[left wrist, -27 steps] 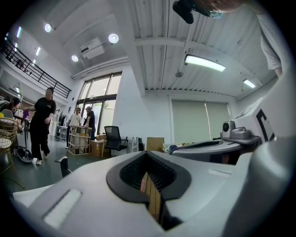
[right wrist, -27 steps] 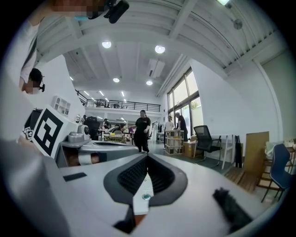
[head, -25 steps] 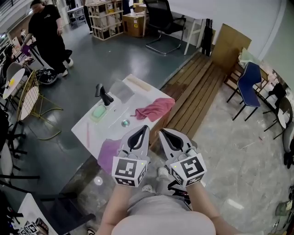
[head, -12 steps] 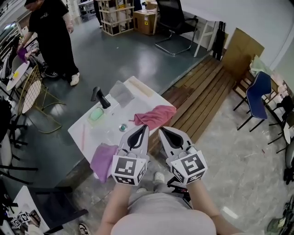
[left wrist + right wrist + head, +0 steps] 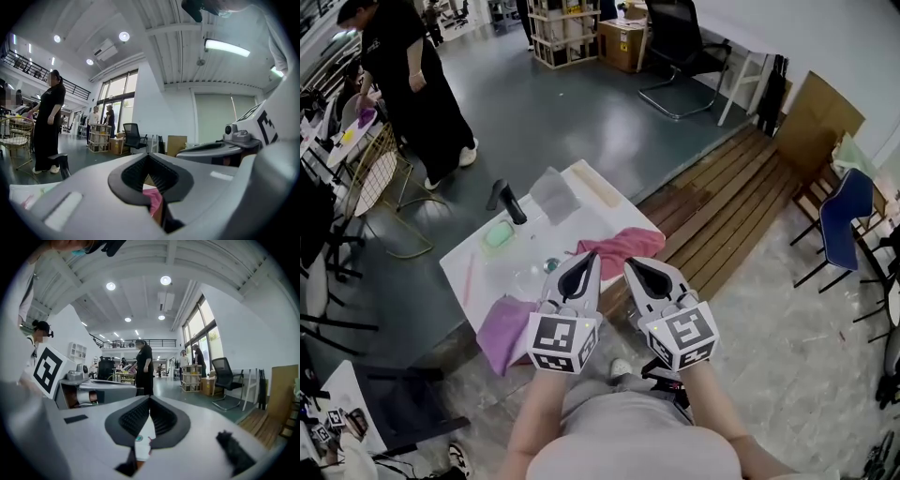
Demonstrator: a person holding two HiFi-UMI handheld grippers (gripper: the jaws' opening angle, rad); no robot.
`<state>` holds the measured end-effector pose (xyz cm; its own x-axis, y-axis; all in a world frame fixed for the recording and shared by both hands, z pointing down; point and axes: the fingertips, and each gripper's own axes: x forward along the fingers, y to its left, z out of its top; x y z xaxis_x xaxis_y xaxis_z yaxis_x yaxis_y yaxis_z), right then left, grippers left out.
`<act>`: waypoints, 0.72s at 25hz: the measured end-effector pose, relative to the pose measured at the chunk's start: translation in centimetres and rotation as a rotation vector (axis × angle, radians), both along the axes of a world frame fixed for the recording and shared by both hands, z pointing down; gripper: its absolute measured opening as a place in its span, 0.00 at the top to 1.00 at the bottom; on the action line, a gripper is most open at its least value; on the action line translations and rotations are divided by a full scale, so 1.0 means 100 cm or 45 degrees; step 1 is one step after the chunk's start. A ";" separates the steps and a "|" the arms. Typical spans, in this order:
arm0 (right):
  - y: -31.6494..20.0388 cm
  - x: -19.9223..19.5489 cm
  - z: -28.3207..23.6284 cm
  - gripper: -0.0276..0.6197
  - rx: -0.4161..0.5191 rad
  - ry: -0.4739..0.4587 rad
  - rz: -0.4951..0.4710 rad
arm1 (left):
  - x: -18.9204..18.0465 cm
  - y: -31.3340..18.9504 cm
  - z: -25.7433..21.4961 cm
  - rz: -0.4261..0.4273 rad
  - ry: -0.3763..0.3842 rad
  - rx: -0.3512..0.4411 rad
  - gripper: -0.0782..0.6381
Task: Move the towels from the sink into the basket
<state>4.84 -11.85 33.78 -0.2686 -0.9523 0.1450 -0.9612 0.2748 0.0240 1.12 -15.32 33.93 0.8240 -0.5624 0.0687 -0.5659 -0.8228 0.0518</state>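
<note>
Currently, I see a purple towel (image 5: pixel 501 330) draped over the near left edge of the white sink unit (image 5: pixel 586 208). Left gripper (image 5: pixel 592 260): jaws together, nothing between them. Right gripper (image 5: pixel 631 265): jaws together, likewise empty. Both hover side by side at the near edge. A pink towel (image 5: pixel 628 244) lies just beyond them, on the unit's right side.

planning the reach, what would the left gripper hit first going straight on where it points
Most likely the pink towel on the near edge of the sink top, seen just past the shut tips of the left gripper; held about level, it might pass above it.
</note>
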 end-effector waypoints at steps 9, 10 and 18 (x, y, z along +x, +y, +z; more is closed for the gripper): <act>-0.020 0.011 0.019 0.93 -0.046 0.008 -0.056 | 0.008 -0.020 0.011 -0.054 -0.031 -0.004 0.89; -0.022 0.012 0.022 0.93 -0.054 0.011 -0.061 | 0.008 -0.022 0.012 -0.057 -0.035 -0.007 0.89; -0.050 0.021 0.038 0.93 -0.103 0.027 -0.025 | 0.013 -0.044 0.027 -0.053 -0.066 -0.042 0.89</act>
<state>6.96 -16.84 37.59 -0.2830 -0.9318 0.2273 -0.9552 0.2953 0.0216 2.44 -19.70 36.59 0.7950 -0.5926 0.1298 -0.6021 -0.7970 0.0486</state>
